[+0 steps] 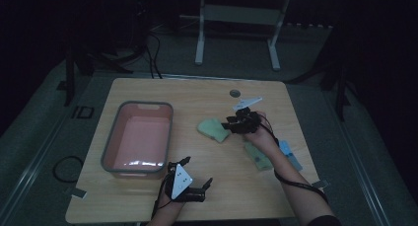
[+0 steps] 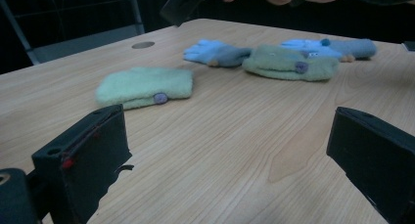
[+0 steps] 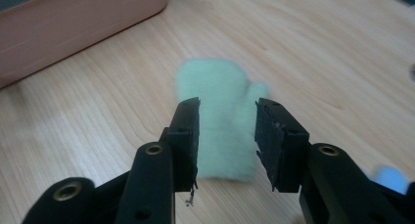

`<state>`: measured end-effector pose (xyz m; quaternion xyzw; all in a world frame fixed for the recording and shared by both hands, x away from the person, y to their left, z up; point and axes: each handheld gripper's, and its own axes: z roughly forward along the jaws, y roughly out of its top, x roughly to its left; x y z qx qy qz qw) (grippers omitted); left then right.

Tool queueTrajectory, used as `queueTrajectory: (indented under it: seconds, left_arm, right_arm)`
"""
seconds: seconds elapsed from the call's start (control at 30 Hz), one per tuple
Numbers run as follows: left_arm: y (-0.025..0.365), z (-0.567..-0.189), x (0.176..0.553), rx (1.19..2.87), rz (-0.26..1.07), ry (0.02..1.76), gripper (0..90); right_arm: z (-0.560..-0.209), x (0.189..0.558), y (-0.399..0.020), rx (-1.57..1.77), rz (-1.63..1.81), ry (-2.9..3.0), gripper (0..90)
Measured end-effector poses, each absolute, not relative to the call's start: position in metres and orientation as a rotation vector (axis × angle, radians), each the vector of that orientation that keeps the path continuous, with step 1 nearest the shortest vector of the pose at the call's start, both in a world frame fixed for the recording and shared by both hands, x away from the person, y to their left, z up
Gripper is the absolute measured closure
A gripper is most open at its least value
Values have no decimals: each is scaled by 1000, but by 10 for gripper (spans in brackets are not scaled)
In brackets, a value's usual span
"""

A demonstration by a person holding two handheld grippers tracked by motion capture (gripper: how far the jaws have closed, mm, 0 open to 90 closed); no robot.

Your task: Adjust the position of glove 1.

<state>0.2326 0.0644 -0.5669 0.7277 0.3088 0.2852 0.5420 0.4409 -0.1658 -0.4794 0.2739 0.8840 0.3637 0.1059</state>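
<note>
- Dim light falls on a pale wooden table [image 1: 148, 196], its near half mostly bare, with open board between the pink tub [image 1: 139, 138] at left and the knitwear at right.
- From above, the right gripper [image 1: 231, 123] hangs at the edge of a green mitten [image 1: 213, 129] mid-table; another green mitten [image 1: 258, 156] and a blue glove [image 1: 286, 148] lie partly hidden beside the forearm, close to the right edge.
- Seen from the left gripper view, the spread is clearer: nearest green mitten [image 2: 145, 87], second green mitten [image 2: 289, 63], and two blue gloves [image 2: 218, 54] behind.
- Along the right gripper's own jaws, the mitten [image 3: 220, 117] lies flat on the wood between them, jaws half-closed and not visibly pressing the wool.
- Left gripper [image 1: 190, 184] rests near the front edge, jaws wide apart over bare wood.
</note>
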Motion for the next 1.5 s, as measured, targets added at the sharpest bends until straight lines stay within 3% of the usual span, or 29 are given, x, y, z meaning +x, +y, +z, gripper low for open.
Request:
queueTrajectory:
  seconds: [0.33, 0.83, 1.2, 1.5]
  left_arm:
    - [65, -567, 233, 1726, 676, 734, 21]
    - [66, -567, 234, 1716, 658, 744, 21]
    - [68, -567, 234, 1702, 661, 763, 21]
    - [67, -567, 234, 1704, 664, 765, 21]
  right_arm:
    - [-502, 455, -135, 702, 989, 2649, 602]
    - [-538, 477, -125, 746, 917, 2729, 622]
    - [-542, 468, -120, 830, 917, 2661, 831]
    - [-517, 448, -122, 1089, 985, 2510, 864]
